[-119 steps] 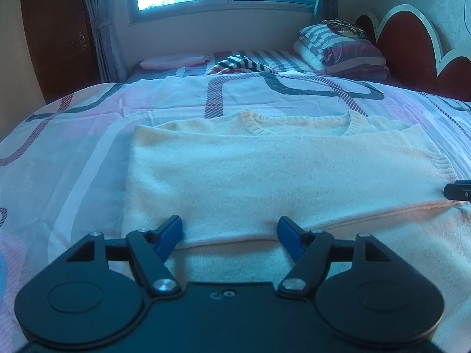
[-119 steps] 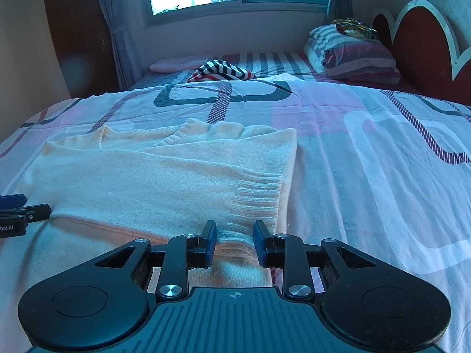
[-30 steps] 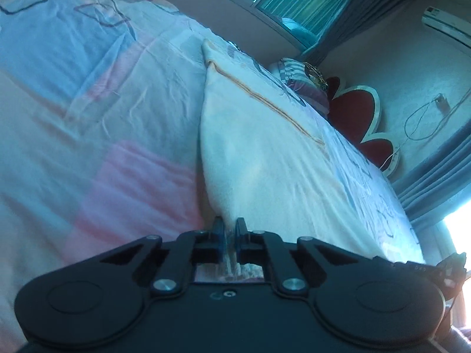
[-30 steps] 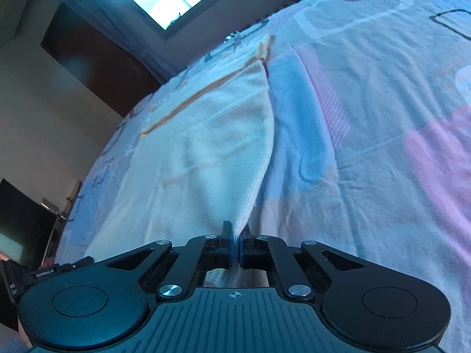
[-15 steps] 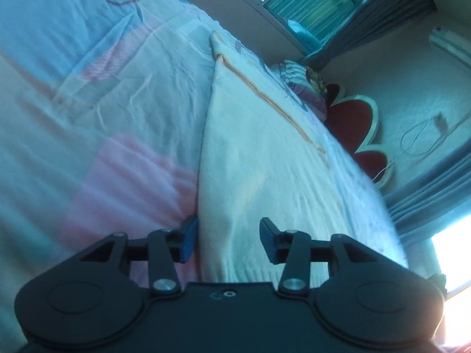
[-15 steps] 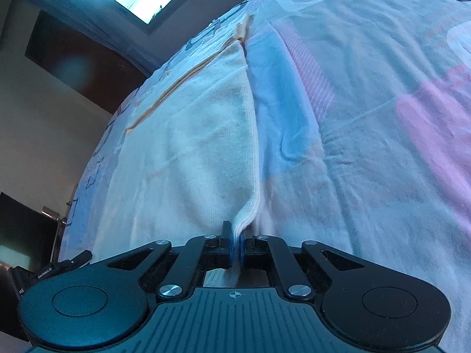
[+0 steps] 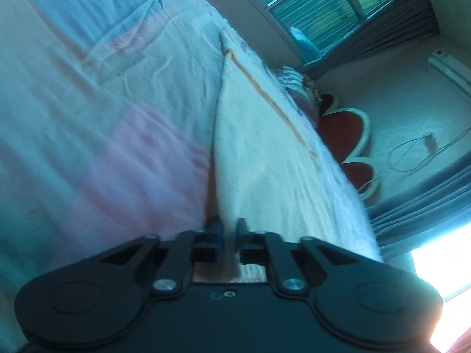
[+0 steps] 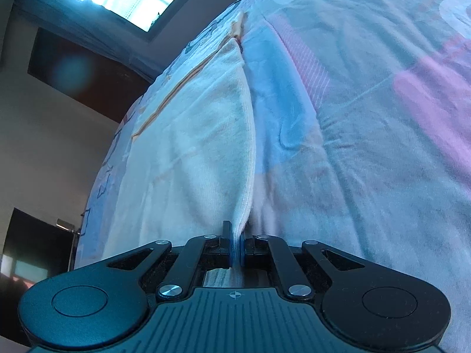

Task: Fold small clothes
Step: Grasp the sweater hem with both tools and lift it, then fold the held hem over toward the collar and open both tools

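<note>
The sweater (image 7: 259, 158) lies flat on the bed, cream-coloured, running away from me toward the window end, and I have hold of its near edge with both tools. My left gripper (image 7: 229, 229) has just closed again, and its jaws now pinch the near left corner of the knit; the cloth rises into a ridge from the bedspread (image 7: 88, 123) straight into the jaws. The picture from that side is a little blurred, so I cannot make out how much cloth sits between the fingers. My right gripper (image 8: 234, 242) is pressed together on the other near corner of the sweater (image 8: 200, 147); a thin fold of fabric stands upright between the two pads, and the hemmed edge curves up from the bedspread (image 8: 368, 117) into them. Between my two grips the garment is drawn fairly smooth, with a thin orange line running lengthwise down it. The bedspread under it is pale with pink and blue patches and lies wrinkled just beside the right-hand edge. Beyond the sweater on my left view I see a striped pillow (image 7: 294, 85) by the red scalloped headboard (image 7: 344, 135), and a window (image 7: 318, 3) with grey curtains (image 7: 382, 29).
</note>
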### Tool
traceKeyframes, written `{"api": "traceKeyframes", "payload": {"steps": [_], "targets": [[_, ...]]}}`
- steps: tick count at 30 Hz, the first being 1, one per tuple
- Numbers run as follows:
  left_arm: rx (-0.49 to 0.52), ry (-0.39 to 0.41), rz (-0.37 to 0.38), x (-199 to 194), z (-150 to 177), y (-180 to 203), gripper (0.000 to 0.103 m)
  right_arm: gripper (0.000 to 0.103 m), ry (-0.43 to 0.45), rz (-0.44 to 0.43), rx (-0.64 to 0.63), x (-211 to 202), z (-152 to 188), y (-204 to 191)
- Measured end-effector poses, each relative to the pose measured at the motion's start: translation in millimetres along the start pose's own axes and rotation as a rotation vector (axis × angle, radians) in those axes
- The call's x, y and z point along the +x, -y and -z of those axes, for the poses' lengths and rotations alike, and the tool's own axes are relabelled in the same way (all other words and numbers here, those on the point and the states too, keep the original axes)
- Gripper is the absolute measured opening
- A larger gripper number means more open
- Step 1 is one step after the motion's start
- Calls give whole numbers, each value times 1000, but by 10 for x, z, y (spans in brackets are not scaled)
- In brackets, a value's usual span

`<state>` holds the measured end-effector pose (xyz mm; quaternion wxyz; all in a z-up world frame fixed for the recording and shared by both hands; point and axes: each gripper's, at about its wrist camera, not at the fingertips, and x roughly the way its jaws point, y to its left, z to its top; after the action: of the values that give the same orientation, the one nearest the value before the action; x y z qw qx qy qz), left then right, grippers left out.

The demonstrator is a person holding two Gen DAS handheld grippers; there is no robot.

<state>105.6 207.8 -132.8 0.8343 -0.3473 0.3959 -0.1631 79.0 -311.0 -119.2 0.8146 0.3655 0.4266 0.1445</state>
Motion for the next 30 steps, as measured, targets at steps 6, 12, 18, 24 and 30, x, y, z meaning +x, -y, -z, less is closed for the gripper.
{"api": "traceKeyframes", "payload": {"steps": [6, 12, 18, 24, 30], "targets": [[101, -3, -76, -47, 15, 52, 3, 3, -9, 72, -115, -37, 7, -138], [46, 51, -12, -137, -55, 81, 3, 3, 68, 10, -27, -152, -71, -158], [43, 147, 66, -67, -537, 391, 2, 3, 162, -27, -119, -225, -596, -585], [34, 198, 71, 373, -1217, 670, 2, 3, 234, -32, -159, 49, -1473, -920], [41, 190, 25, 1056, -1893, 830, 2, 3, 238, -22, -82, 621, -2313, -819]]}}
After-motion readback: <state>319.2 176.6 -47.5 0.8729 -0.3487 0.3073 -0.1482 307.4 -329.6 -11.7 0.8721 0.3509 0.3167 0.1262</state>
